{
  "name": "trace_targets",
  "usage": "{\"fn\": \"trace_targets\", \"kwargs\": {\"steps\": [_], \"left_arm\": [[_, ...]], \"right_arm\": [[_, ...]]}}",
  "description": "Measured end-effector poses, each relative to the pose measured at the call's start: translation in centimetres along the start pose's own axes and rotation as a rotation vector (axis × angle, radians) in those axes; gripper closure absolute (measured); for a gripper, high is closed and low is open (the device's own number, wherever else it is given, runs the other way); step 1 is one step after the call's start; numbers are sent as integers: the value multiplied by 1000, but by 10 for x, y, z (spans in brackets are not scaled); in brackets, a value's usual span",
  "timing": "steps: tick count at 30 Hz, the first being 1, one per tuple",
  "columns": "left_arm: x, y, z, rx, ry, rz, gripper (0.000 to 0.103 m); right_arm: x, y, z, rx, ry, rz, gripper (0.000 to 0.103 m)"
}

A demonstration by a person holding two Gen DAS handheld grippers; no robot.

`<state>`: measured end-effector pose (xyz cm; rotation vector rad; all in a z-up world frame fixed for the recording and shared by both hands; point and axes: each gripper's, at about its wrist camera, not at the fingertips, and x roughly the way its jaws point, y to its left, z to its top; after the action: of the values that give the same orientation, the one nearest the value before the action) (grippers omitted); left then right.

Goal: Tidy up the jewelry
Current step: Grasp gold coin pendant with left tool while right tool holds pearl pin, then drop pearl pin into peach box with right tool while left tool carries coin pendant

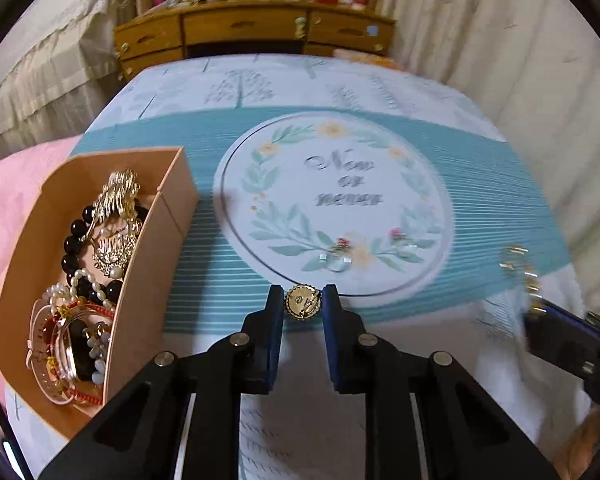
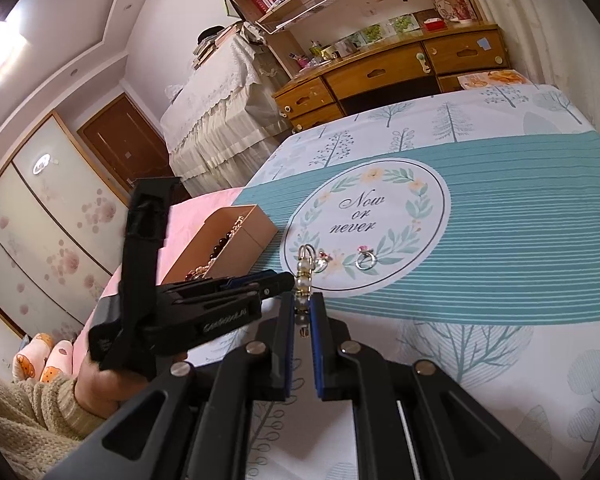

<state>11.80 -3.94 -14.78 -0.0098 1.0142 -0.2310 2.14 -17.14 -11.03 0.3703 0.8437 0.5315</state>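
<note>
Left wrist view: the left gripper (image 1: pixel 302 300) sits low in the centre of the frame, its two blue pads (image 1: pixel 277 312) closed against either side of a small round gold brooch (image 1: pixel 302 303), whose pin back faces the camera. The brooch lies at the edge of a bedspread (image 1: pixel 480 208) printed with teal stripes and a leafy wreath. At the left of the frame stands an open cardboard box (image 1: pixel 172 232) already holding pearls, dark beads, gold combs and bangles. Two rings (image 1: pixel 340 256) rest on the wreath print just above the brooch.

Right wrist view: the right gripper (image 2: pixel 301 312), bottom centre, is clamped on a pearl-and-gold earring (image 2: pixel 302 280) that stands upright between its jaws. The left gripper's black body crosses from the left of the frame, a hand (image 2: pixel 100 392) in a knitted beige sleeve (image 2: pixel 24 412) holding its handle.

The step in hand appears to be picking up the brooch for the box. To do it well, the pads should likely grip the brooch across its widest part, lift straight up clear of the cloth, then travel left and release low over the box so nothing bounces out. The brooch is small and rimmed, so it may slip or pivot if squeezed off-centre.

The left gripper tilts steeply down toward the bed; the right one slopes down more gently.
</note>
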Motion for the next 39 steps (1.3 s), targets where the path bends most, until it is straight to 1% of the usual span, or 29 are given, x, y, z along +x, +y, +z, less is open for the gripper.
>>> {"fn": "trace_targets", "kwargs": {"steps": [4,6,9,10,15,18,20,24,27,30,32,33,34,35,36,38,39], "left_arm": [[-32,-2,-3,27,-60,-45,86],[-50,3,-3,31,-93,-54,86],[-75,19,-3,21,-134,-50,86],[-85,30,-3,15,-152,-44,86],[-118,71,-4,9,-227,10,86],[-124,94,-8,-16,-247,41,86],[-124,111,-9,-42,-244,40,86],[-119,135,-9,-53,-229,56,86],[-115,146,-9,-69,-223,50,86],[-107,156,-10,-80,-207,36,85],[-104,160,-12,-86,-201,29,76],[-103,162,-13,-91,-200,27,62],[-103,162,-15,-96,-202,28,43],[-105,164,-16,-100,-215,35,36],[-107,164,-17,-98,-231,46,32],[-107,161,-17,-87,-234,53,32],[-108,161,-18,-85,-232,52,32]], "right_arm": [[2,18,1,-28,7,-4,96],[4,29,3,-45,11,-2,96],[10,46,8,-65,20,10,96],[12,51,9,-69,23,15,96],[33,81,30,-53,49,78,96],[51,99,44,-44,65,96,96],[65,113,50,-44,84,105,96],[93,134,56,-48,133,122,96],[114,146,55,-48,168,109,95],[130,151,50,-52,200,55,95],[138,149,48,-43,235,22,94],[141,147,48,-30,247,16,94],[141,144,47,-17,250,16,93],[140,141,47,-9,249,15,90],[139,140,47,-1,244,11,89],[132,136,48,20,219,6,82],[129,134,48,27,209,6,81]]}}
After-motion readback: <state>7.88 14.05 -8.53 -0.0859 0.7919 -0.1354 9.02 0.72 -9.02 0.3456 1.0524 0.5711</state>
